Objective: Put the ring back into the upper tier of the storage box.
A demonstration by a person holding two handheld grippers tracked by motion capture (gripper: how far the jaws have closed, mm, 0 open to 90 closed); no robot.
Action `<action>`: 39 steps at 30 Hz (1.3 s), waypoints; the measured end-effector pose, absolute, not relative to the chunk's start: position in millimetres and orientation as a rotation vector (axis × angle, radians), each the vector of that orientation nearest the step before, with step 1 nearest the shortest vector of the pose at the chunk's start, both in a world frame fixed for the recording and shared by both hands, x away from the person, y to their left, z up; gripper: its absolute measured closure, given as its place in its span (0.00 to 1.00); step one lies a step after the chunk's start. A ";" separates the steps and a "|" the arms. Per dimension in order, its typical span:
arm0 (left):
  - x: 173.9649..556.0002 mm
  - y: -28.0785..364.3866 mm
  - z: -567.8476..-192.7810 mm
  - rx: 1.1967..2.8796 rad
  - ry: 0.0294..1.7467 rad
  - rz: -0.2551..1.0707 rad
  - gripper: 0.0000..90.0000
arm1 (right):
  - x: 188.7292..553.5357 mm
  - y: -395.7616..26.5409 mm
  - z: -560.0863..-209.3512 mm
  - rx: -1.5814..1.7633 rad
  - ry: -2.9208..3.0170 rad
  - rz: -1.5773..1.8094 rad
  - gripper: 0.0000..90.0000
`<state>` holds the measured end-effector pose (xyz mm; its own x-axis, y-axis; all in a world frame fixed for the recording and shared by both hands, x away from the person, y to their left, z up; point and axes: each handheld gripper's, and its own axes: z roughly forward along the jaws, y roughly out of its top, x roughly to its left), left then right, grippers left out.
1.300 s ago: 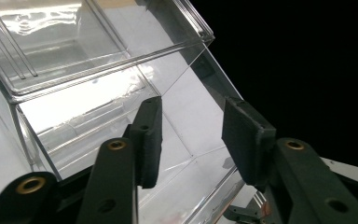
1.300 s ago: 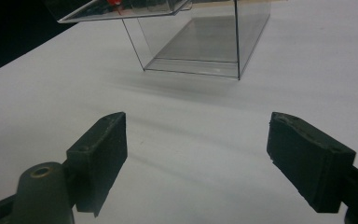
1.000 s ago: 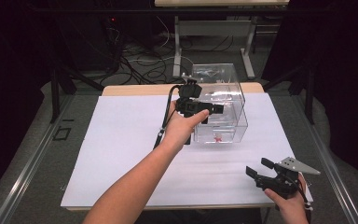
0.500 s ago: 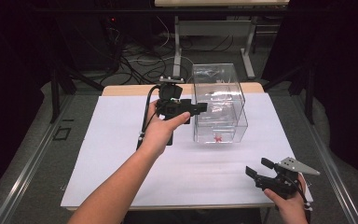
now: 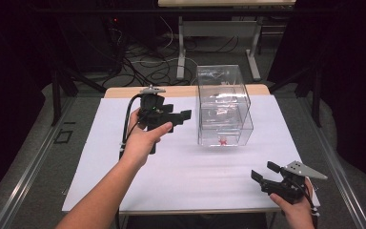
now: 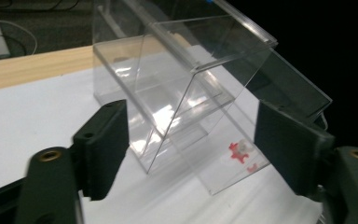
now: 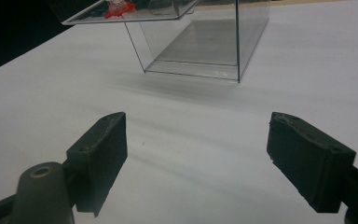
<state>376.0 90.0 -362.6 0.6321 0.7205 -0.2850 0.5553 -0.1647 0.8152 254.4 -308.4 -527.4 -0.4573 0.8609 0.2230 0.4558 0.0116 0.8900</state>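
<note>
Since the earlier frames, the left gripper (image 5: 180, 117) had drawn away from the clear acrylic box with an inner shelf (image 5: 222, 107), travelling leftward across the white paper-covered surface (image 5: 181, 167) in the high view, and its jaws had just been opening with nothing between them. At this moment those jaws stood apart and empty, pointing toward the box, which lay a short way beyond their tips. In the left gripper view (image 6: 191, 154) the box (image 6: 186, 88) appeared between and beyond the two black jaws, with a small red star-shaped object (image 6: 237, 151) resting at its near lower corner, toward the right-hand jaw. The right gripper (image 5: 269, 177) was held low at the near right of the surface, its jaws likewise wide apart and empty. In the right gripper view (image 7: 196, 158) bare white surface lay between the jaws, while the box (image 7: 205, 42) and the red object (image 7: 120, 9) sat well beyond them, ahead and slightly left.
</note>
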 end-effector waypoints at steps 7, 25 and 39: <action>367.3 110.1 -369.2 1.820 1.028 0.237 0.18 | 254.8 -308.3 -527.8 1.346 1.905 1.437 0.22; 347.3 153.8 -405.3 1.774 1.066 0.256 0.01 | 254.7 -306.2 -528.1 1.369 1.908 1.434 0.22; 326.6 187.4 -458.3 1.763 1.081 0.257 0.01 | 255.4 -307.3 -528.2 1.354 1.906 1.433 0.22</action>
<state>326.6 187.4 -458.3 0.5759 0.7618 -0.2966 0.5471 -0.0896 0.8322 255.4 -307.3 -528.2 -0.4532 0.8625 0.2253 0.4562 0.0073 0.8898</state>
